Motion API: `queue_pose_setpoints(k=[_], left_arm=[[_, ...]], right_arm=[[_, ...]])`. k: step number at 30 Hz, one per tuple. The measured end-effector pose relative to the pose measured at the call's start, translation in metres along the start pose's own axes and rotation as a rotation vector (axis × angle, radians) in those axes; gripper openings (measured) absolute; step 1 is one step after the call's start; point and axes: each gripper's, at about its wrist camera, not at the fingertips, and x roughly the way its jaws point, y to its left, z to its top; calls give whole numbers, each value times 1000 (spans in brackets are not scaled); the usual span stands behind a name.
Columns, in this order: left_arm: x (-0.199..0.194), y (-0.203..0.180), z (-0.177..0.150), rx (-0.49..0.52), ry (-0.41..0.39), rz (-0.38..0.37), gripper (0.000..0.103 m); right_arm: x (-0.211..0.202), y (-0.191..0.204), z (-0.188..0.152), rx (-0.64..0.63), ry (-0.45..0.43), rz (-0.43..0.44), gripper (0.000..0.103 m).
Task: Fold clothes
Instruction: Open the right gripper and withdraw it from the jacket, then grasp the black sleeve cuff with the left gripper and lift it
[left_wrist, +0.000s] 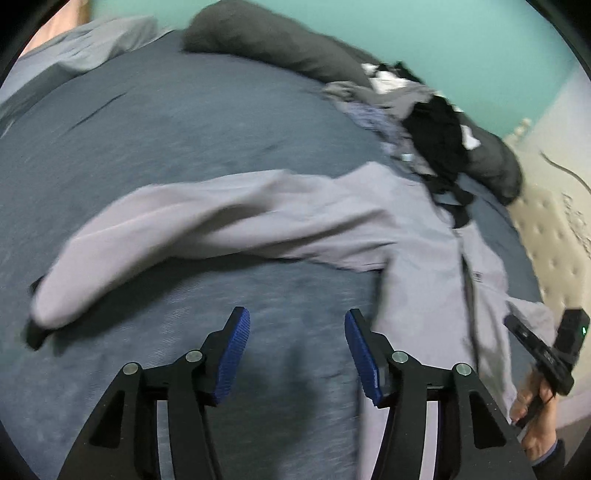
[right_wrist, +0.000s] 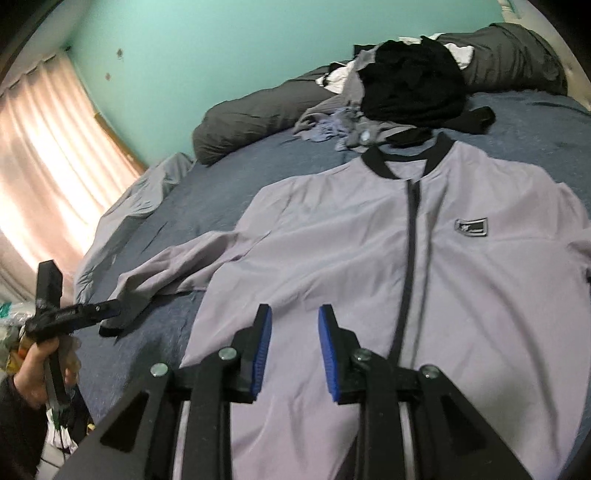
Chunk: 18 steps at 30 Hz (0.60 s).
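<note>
Jacket (right_wrist: 424, 280) lies face up on the bed (right_wrist: 229, 206), zip closed, black collar (right_wrist: 408, 153) at the far end next to the laundry pile (right_wrist: 410, 88), hem toward the person. Body looks spread fairly flat, likely so the sides can be folded in over the middle. One sleeve (left_wrist: 177, 225) is stretched out sideways across the blue cover, cuff (left_wrist: 35, 334) at the end, well clear of the body; laid out like that it is easy to pick up and fold across the chest. Other sleeve runs off the right edge of the right wrist view, can't tell how it lies.

Left tool (left_wrist: 297, 354) hangs over bare bed cover beside the jacket's side edge, jaws fairly wide, nothing between the blue pads (left_wrist: 232, 354). Touching no cloth. Right tool (right_wrist: 294, 350) sits above the lower front of the jacket, left of the zip (right_wrist: 410, 258), jaws narrow but parted, pads clear of the fabric, holding nothing. Both tools are angled down at the bed. Each is held in a hand (right_wrist: 40, 373), seen at the picture edge from the other camera.

Judgement: spreading step looks done, no fold made yet. Next probably grab the outstretched sleeve near the cuff and bring it over the front. Fabric looks thin and slippery, could slide or bunch. Left view is motion blurred, so fine wrinkles are unclear.

Pillows (right_wrist: 258, 114) and the pile stay at the far end, out of the folding area.
</note>
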Motion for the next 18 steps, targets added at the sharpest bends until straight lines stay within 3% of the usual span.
queue_pose_setpoints(k=[8,13,18], left_arm=[[11,76,13,-73,61,164,58],[14,96,43,-35,30,251,58],[18,127,77,-75,-16,324,58]], right_arm=[[1,-6,-11,17,-33,49,26],[8,-10,-15,18,-30,60,26],[17,-11,-18,21,-18,75,26]])
